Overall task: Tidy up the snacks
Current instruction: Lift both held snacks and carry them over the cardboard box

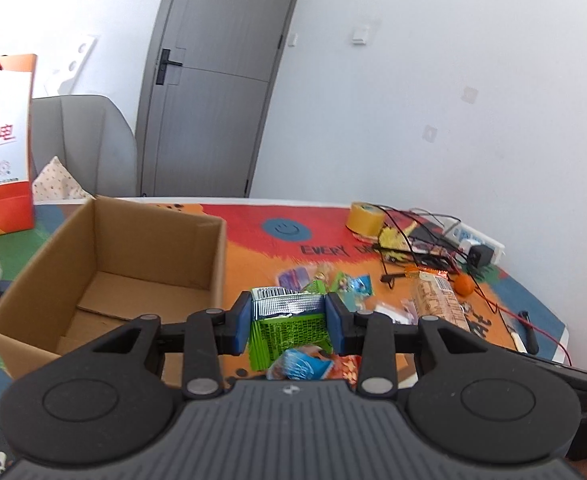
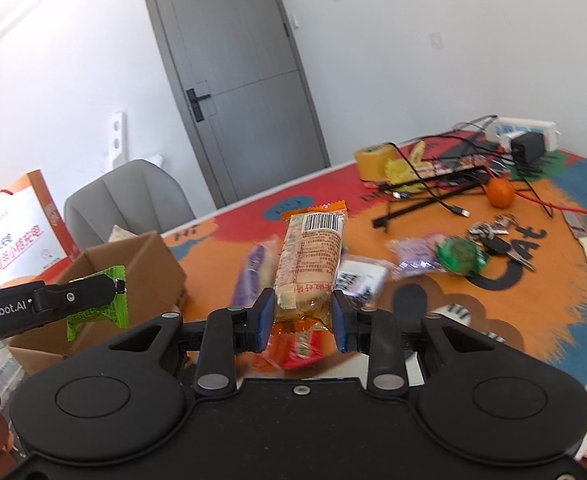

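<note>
loose snack packets (image 1: 325, 280) blurred

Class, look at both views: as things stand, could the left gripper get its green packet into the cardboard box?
Probably yes. The left gripper is shut on the green packet, the cardboard box stands open-topped just beside it, and nothing shows between them.

— What sort of place is this?
— A room in a home or small office: white walls, a grey door (image 1: 209, 80) with a black handle, a padded grey chair (image 2: 121, 196).
— And the counter (image 1: 253, 248)?
— A cartoon-printed cover, tangled cables (image 2: 445, 188), a power strip (image 2: 525, 132), a gift bag (image 1: 1, 140).
</note>
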A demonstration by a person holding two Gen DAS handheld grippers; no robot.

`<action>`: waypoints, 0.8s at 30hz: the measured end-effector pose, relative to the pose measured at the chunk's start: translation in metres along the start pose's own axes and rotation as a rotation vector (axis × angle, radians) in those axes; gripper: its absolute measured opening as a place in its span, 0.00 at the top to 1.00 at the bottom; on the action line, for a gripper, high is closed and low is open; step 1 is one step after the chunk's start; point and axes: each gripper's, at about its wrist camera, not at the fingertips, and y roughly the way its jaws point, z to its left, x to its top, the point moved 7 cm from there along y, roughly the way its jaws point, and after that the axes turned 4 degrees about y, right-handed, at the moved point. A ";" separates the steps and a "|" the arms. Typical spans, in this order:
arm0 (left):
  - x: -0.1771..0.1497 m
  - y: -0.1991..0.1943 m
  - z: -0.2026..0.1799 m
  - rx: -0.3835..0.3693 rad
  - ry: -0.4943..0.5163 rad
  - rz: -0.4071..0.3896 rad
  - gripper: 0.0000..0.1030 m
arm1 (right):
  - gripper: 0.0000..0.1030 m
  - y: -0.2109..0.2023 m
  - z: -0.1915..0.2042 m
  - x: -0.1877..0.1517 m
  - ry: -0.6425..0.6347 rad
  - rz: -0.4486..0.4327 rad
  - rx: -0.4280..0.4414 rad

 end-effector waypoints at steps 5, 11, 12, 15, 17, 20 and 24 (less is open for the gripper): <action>0.008 -0.006 0.016 0.020 -0.022 -0.024 0.64 | 0.71 0.005 0.020 0.006 -0.019 -0.007 0.030; 0.016 -0.007 0.038 0.054 -0.048 -0.045 0.64 | 0.71 0.012 0.045 0.011 -0.032 -0.008 0.068; 0.018 -0.007 0.042 0.058 -0.054 -0.049 0.64 | 0.71 0.013 0.049 0.012 -0.035 -0.009 0.075; 0.022 -0.007 0.055 0.071 -0.070 -0.056 0.64 | 0.71 0.017 0.064 0.015 -0.044 -0.011 0.096; 0.023 -0.006 0.064 0.081 -0.081 -0.058 0.64 | 0.71 0.021 0.073 0.016 -0.051 -0.008 0.108; 0.025 -0.004 0.078 0.095 -0.100 -0.059 0.64 | 0.71 0.027 0.087 0.018 -0.056 -0.004 0.126; 0.027 -0.001 0.097 0.110 -0.119 -0.056 0.64 | 0.71 0.034 0.105 0.018 -0.059 0.005 0.147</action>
